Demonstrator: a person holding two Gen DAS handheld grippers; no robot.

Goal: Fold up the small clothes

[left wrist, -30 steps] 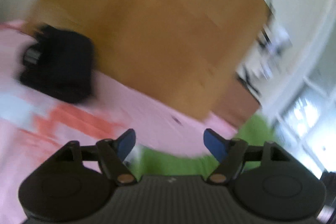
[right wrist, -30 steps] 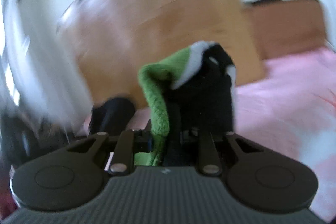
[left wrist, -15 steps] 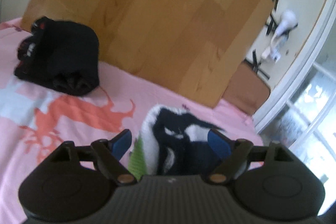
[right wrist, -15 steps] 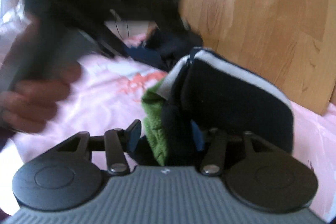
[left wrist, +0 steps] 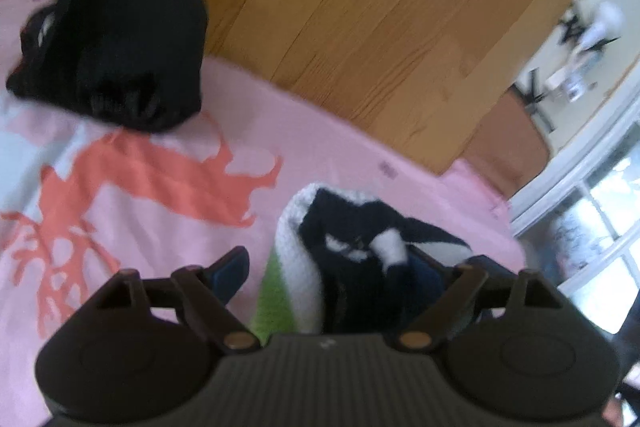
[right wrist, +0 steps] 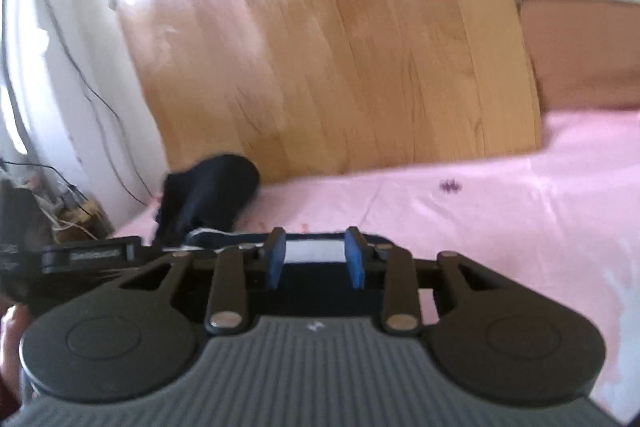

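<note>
A folded bundle of green, white and navy knit cloth (left wrist: 352, 251) sits on the pink sheet (left wrist: 280, 155). It lies between the wide jaws of my left gripper (left wrist: 352, 269), which are opening. The left fingertip (left wrist: 230, 271) stands clear of the bundle; the right one is half hidden behind the navy cloth. My right gripper (right wrist: 315, 261) is closing with nothing between its blue pads (right wrist: 276, 259). Just beyond them a white strip of the bundle (right wrist: 312, 250) shows, with the left gripper's black body (right wrist: 92, 255) beside it.
A folded black pile (left wrist: 116, 51) (right wrist: 208, 195) lies on the sheet against the wooden headboard (left wrist: 360, 27). The sheet has an orange print (left wrist: 160, 167). A person's hand (right wrist: 8, 327) shows at the lower left of the right wrist view. Cables hang on the wall (right wrist: 80, 87).
My right gripper has let go of the green and navy bundle and drawn back from it. My left gripper has come down around the bundle with its jaws wider.
</note>
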